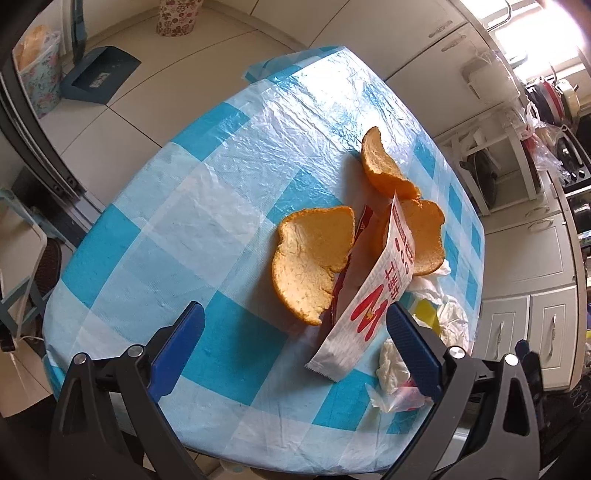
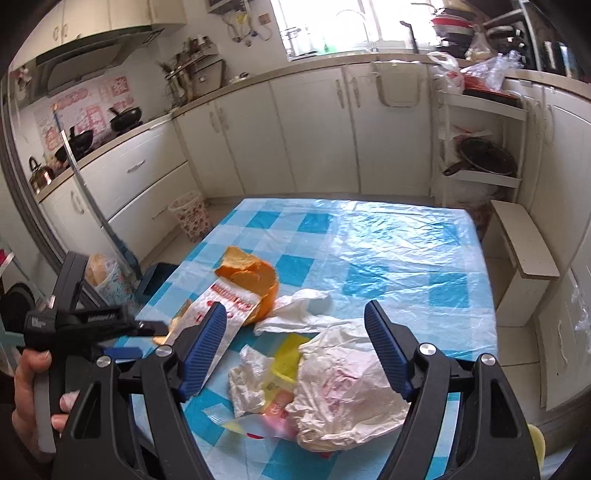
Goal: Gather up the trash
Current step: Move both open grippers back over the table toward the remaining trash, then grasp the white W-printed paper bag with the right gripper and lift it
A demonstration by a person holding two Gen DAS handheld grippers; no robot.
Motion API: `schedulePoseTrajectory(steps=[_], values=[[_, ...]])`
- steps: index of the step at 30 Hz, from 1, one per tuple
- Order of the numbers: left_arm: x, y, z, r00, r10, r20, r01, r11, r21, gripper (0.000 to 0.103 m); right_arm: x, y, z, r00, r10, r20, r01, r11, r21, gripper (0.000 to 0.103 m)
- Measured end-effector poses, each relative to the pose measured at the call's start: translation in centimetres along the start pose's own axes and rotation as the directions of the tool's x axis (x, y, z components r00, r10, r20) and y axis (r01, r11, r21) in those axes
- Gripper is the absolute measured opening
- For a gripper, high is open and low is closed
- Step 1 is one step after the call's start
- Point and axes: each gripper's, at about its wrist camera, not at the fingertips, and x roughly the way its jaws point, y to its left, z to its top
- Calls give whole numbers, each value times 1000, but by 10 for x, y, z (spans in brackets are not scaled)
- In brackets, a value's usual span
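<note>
Orange peels [image 1: 310,262] lie on the blue-checked table cover [image 1: 184,221], with a white and red snack wrapper [image 1: 369,295] standing between them. My left gripper [image 1: 295,332] is open just in front of the peel and wrapper, holding nothing. In the right wrist view the peels [image 2: 255,277] and wrapper [image 2: 221,314] lie to the left. Crumpled white plastic and tissue [image 2: 340,387] with a yellow scrap [image 2: 284,354] lie under my right gripper [image 2: 295,345], which is open and empty above them. The left gripper's body [image 2: 74,321] shows at the left, held by a hand.
A floral waste bin [image 2: 190,218] stands on the floor beyond the table's left side, also in the left wrist view [image 1: 177,16]. A dark dustpan [image 1: 96,75] and a bagged bin [image 1: 37,70] lie on the floor. White cabinets [image 2: 295,129], a shelf rack [image 2: 480,147] and a stool [image 2: 524,254] surround the table.
</note>
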Motion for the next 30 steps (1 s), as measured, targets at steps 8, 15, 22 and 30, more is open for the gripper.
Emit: schedulePoseTrajectory(steps=[8, 15, 22, 30], values=[[-21, 12, 12, 997, 0, 77, 6, 997, -72, 95, 55, 56, -16, 962, 208, -178, -226, 970, -85, 75], [-35, 37, 20, 993, 13, 114, 2, 992, -129, 95, 106, 56, -21, 923, 293, -249, -272, 955, 116, 76], [-38, 46, 25, 993, 2, 118, 14, 991, -131, 95, 126, 44, -29, 911, 320, -260, -259, 935, 243, 78], [-31, 45, 25, 995, 5, 96, 7, 992, -122, 95, 125, 38, -31, 875, 415, -248, -338, 892, 299, 6]])
